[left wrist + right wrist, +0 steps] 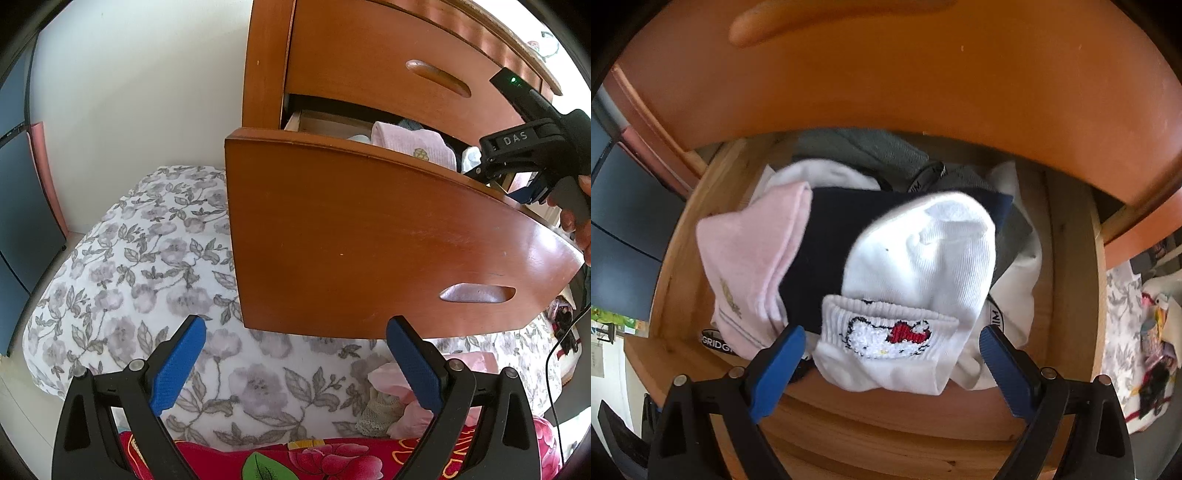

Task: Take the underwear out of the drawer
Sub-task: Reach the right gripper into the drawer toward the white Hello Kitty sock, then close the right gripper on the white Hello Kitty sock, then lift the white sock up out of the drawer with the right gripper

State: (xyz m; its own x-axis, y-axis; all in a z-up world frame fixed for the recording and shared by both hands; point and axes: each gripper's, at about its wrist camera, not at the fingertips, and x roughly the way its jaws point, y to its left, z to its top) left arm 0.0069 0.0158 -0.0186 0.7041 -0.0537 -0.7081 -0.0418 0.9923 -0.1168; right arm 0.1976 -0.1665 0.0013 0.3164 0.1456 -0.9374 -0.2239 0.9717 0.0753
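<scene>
Left claw [295,365] hangs wide apart and empty over the bed [147,258], below the drawer [369,240] front, well away from the clothes. Right claw [892,363] is the nearer one: pointing down into the drawer [683,266], pads apart, straddling the white sock [916,266], not clamped. Pink sock [753,266] lies left; underwear waistbands [716,341] peek from underneath.

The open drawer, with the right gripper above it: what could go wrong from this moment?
1. The open right gripper straddles the white cat-face sock, so it may grab a sock, not underwear.
2. The garments overlap: closing might also drag out the pink sock or the navy garment.
3. The upper drawer front overhangs the drawer; the gripper could knock it when lifting.
</scene>
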